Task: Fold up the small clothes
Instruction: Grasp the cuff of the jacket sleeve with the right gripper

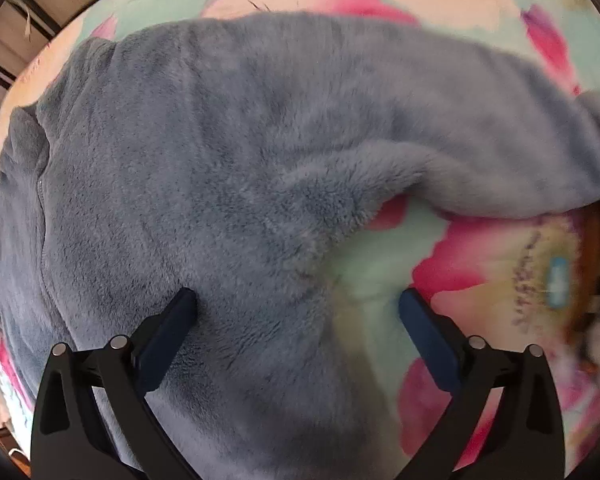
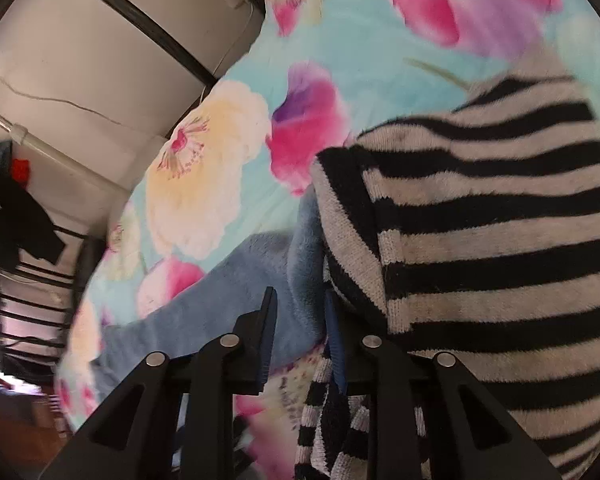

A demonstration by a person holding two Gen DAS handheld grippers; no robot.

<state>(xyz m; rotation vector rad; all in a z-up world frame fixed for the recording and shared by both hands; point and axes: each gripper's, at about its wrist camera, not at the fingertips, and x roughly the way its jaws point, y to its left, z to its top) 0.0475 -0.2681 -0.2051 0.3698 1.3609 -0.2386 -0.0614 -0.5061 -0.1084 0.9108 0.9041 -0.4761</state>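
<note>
A blue-grey fleece top (image 1: 220,152) lies spread on a floral bedsheet (image 1: 480,260), its zip (image 1: 42,200) at the left and one sleeve (image 1: 500,120) reaching right. My left gripper (image 1: 296,300) points down over its lower edge, jaws wide open with nothing pinched; the left finger stands over the fleece, the right one over bare sheet. In the right wrist view, the fleece sleeve (image 2: 220,300) runs beside a black-and-white striped knit garment (image 2: 480,220). My right gripper (image 2: 300,304) hovers where the two meet, jaws a narrow gap apart, with fleece showing through the gap and nothing visibly pinched.
The floral sheet (image 2: 204,184) stretches away to the far left of the bed. Black metal bed rails (image 2: 32,312) and dark hanging clothes (image 2: 16,220) stand past its edge, before a pale wall. More rails (image 1: 4,68) show at the upper left.
</note>
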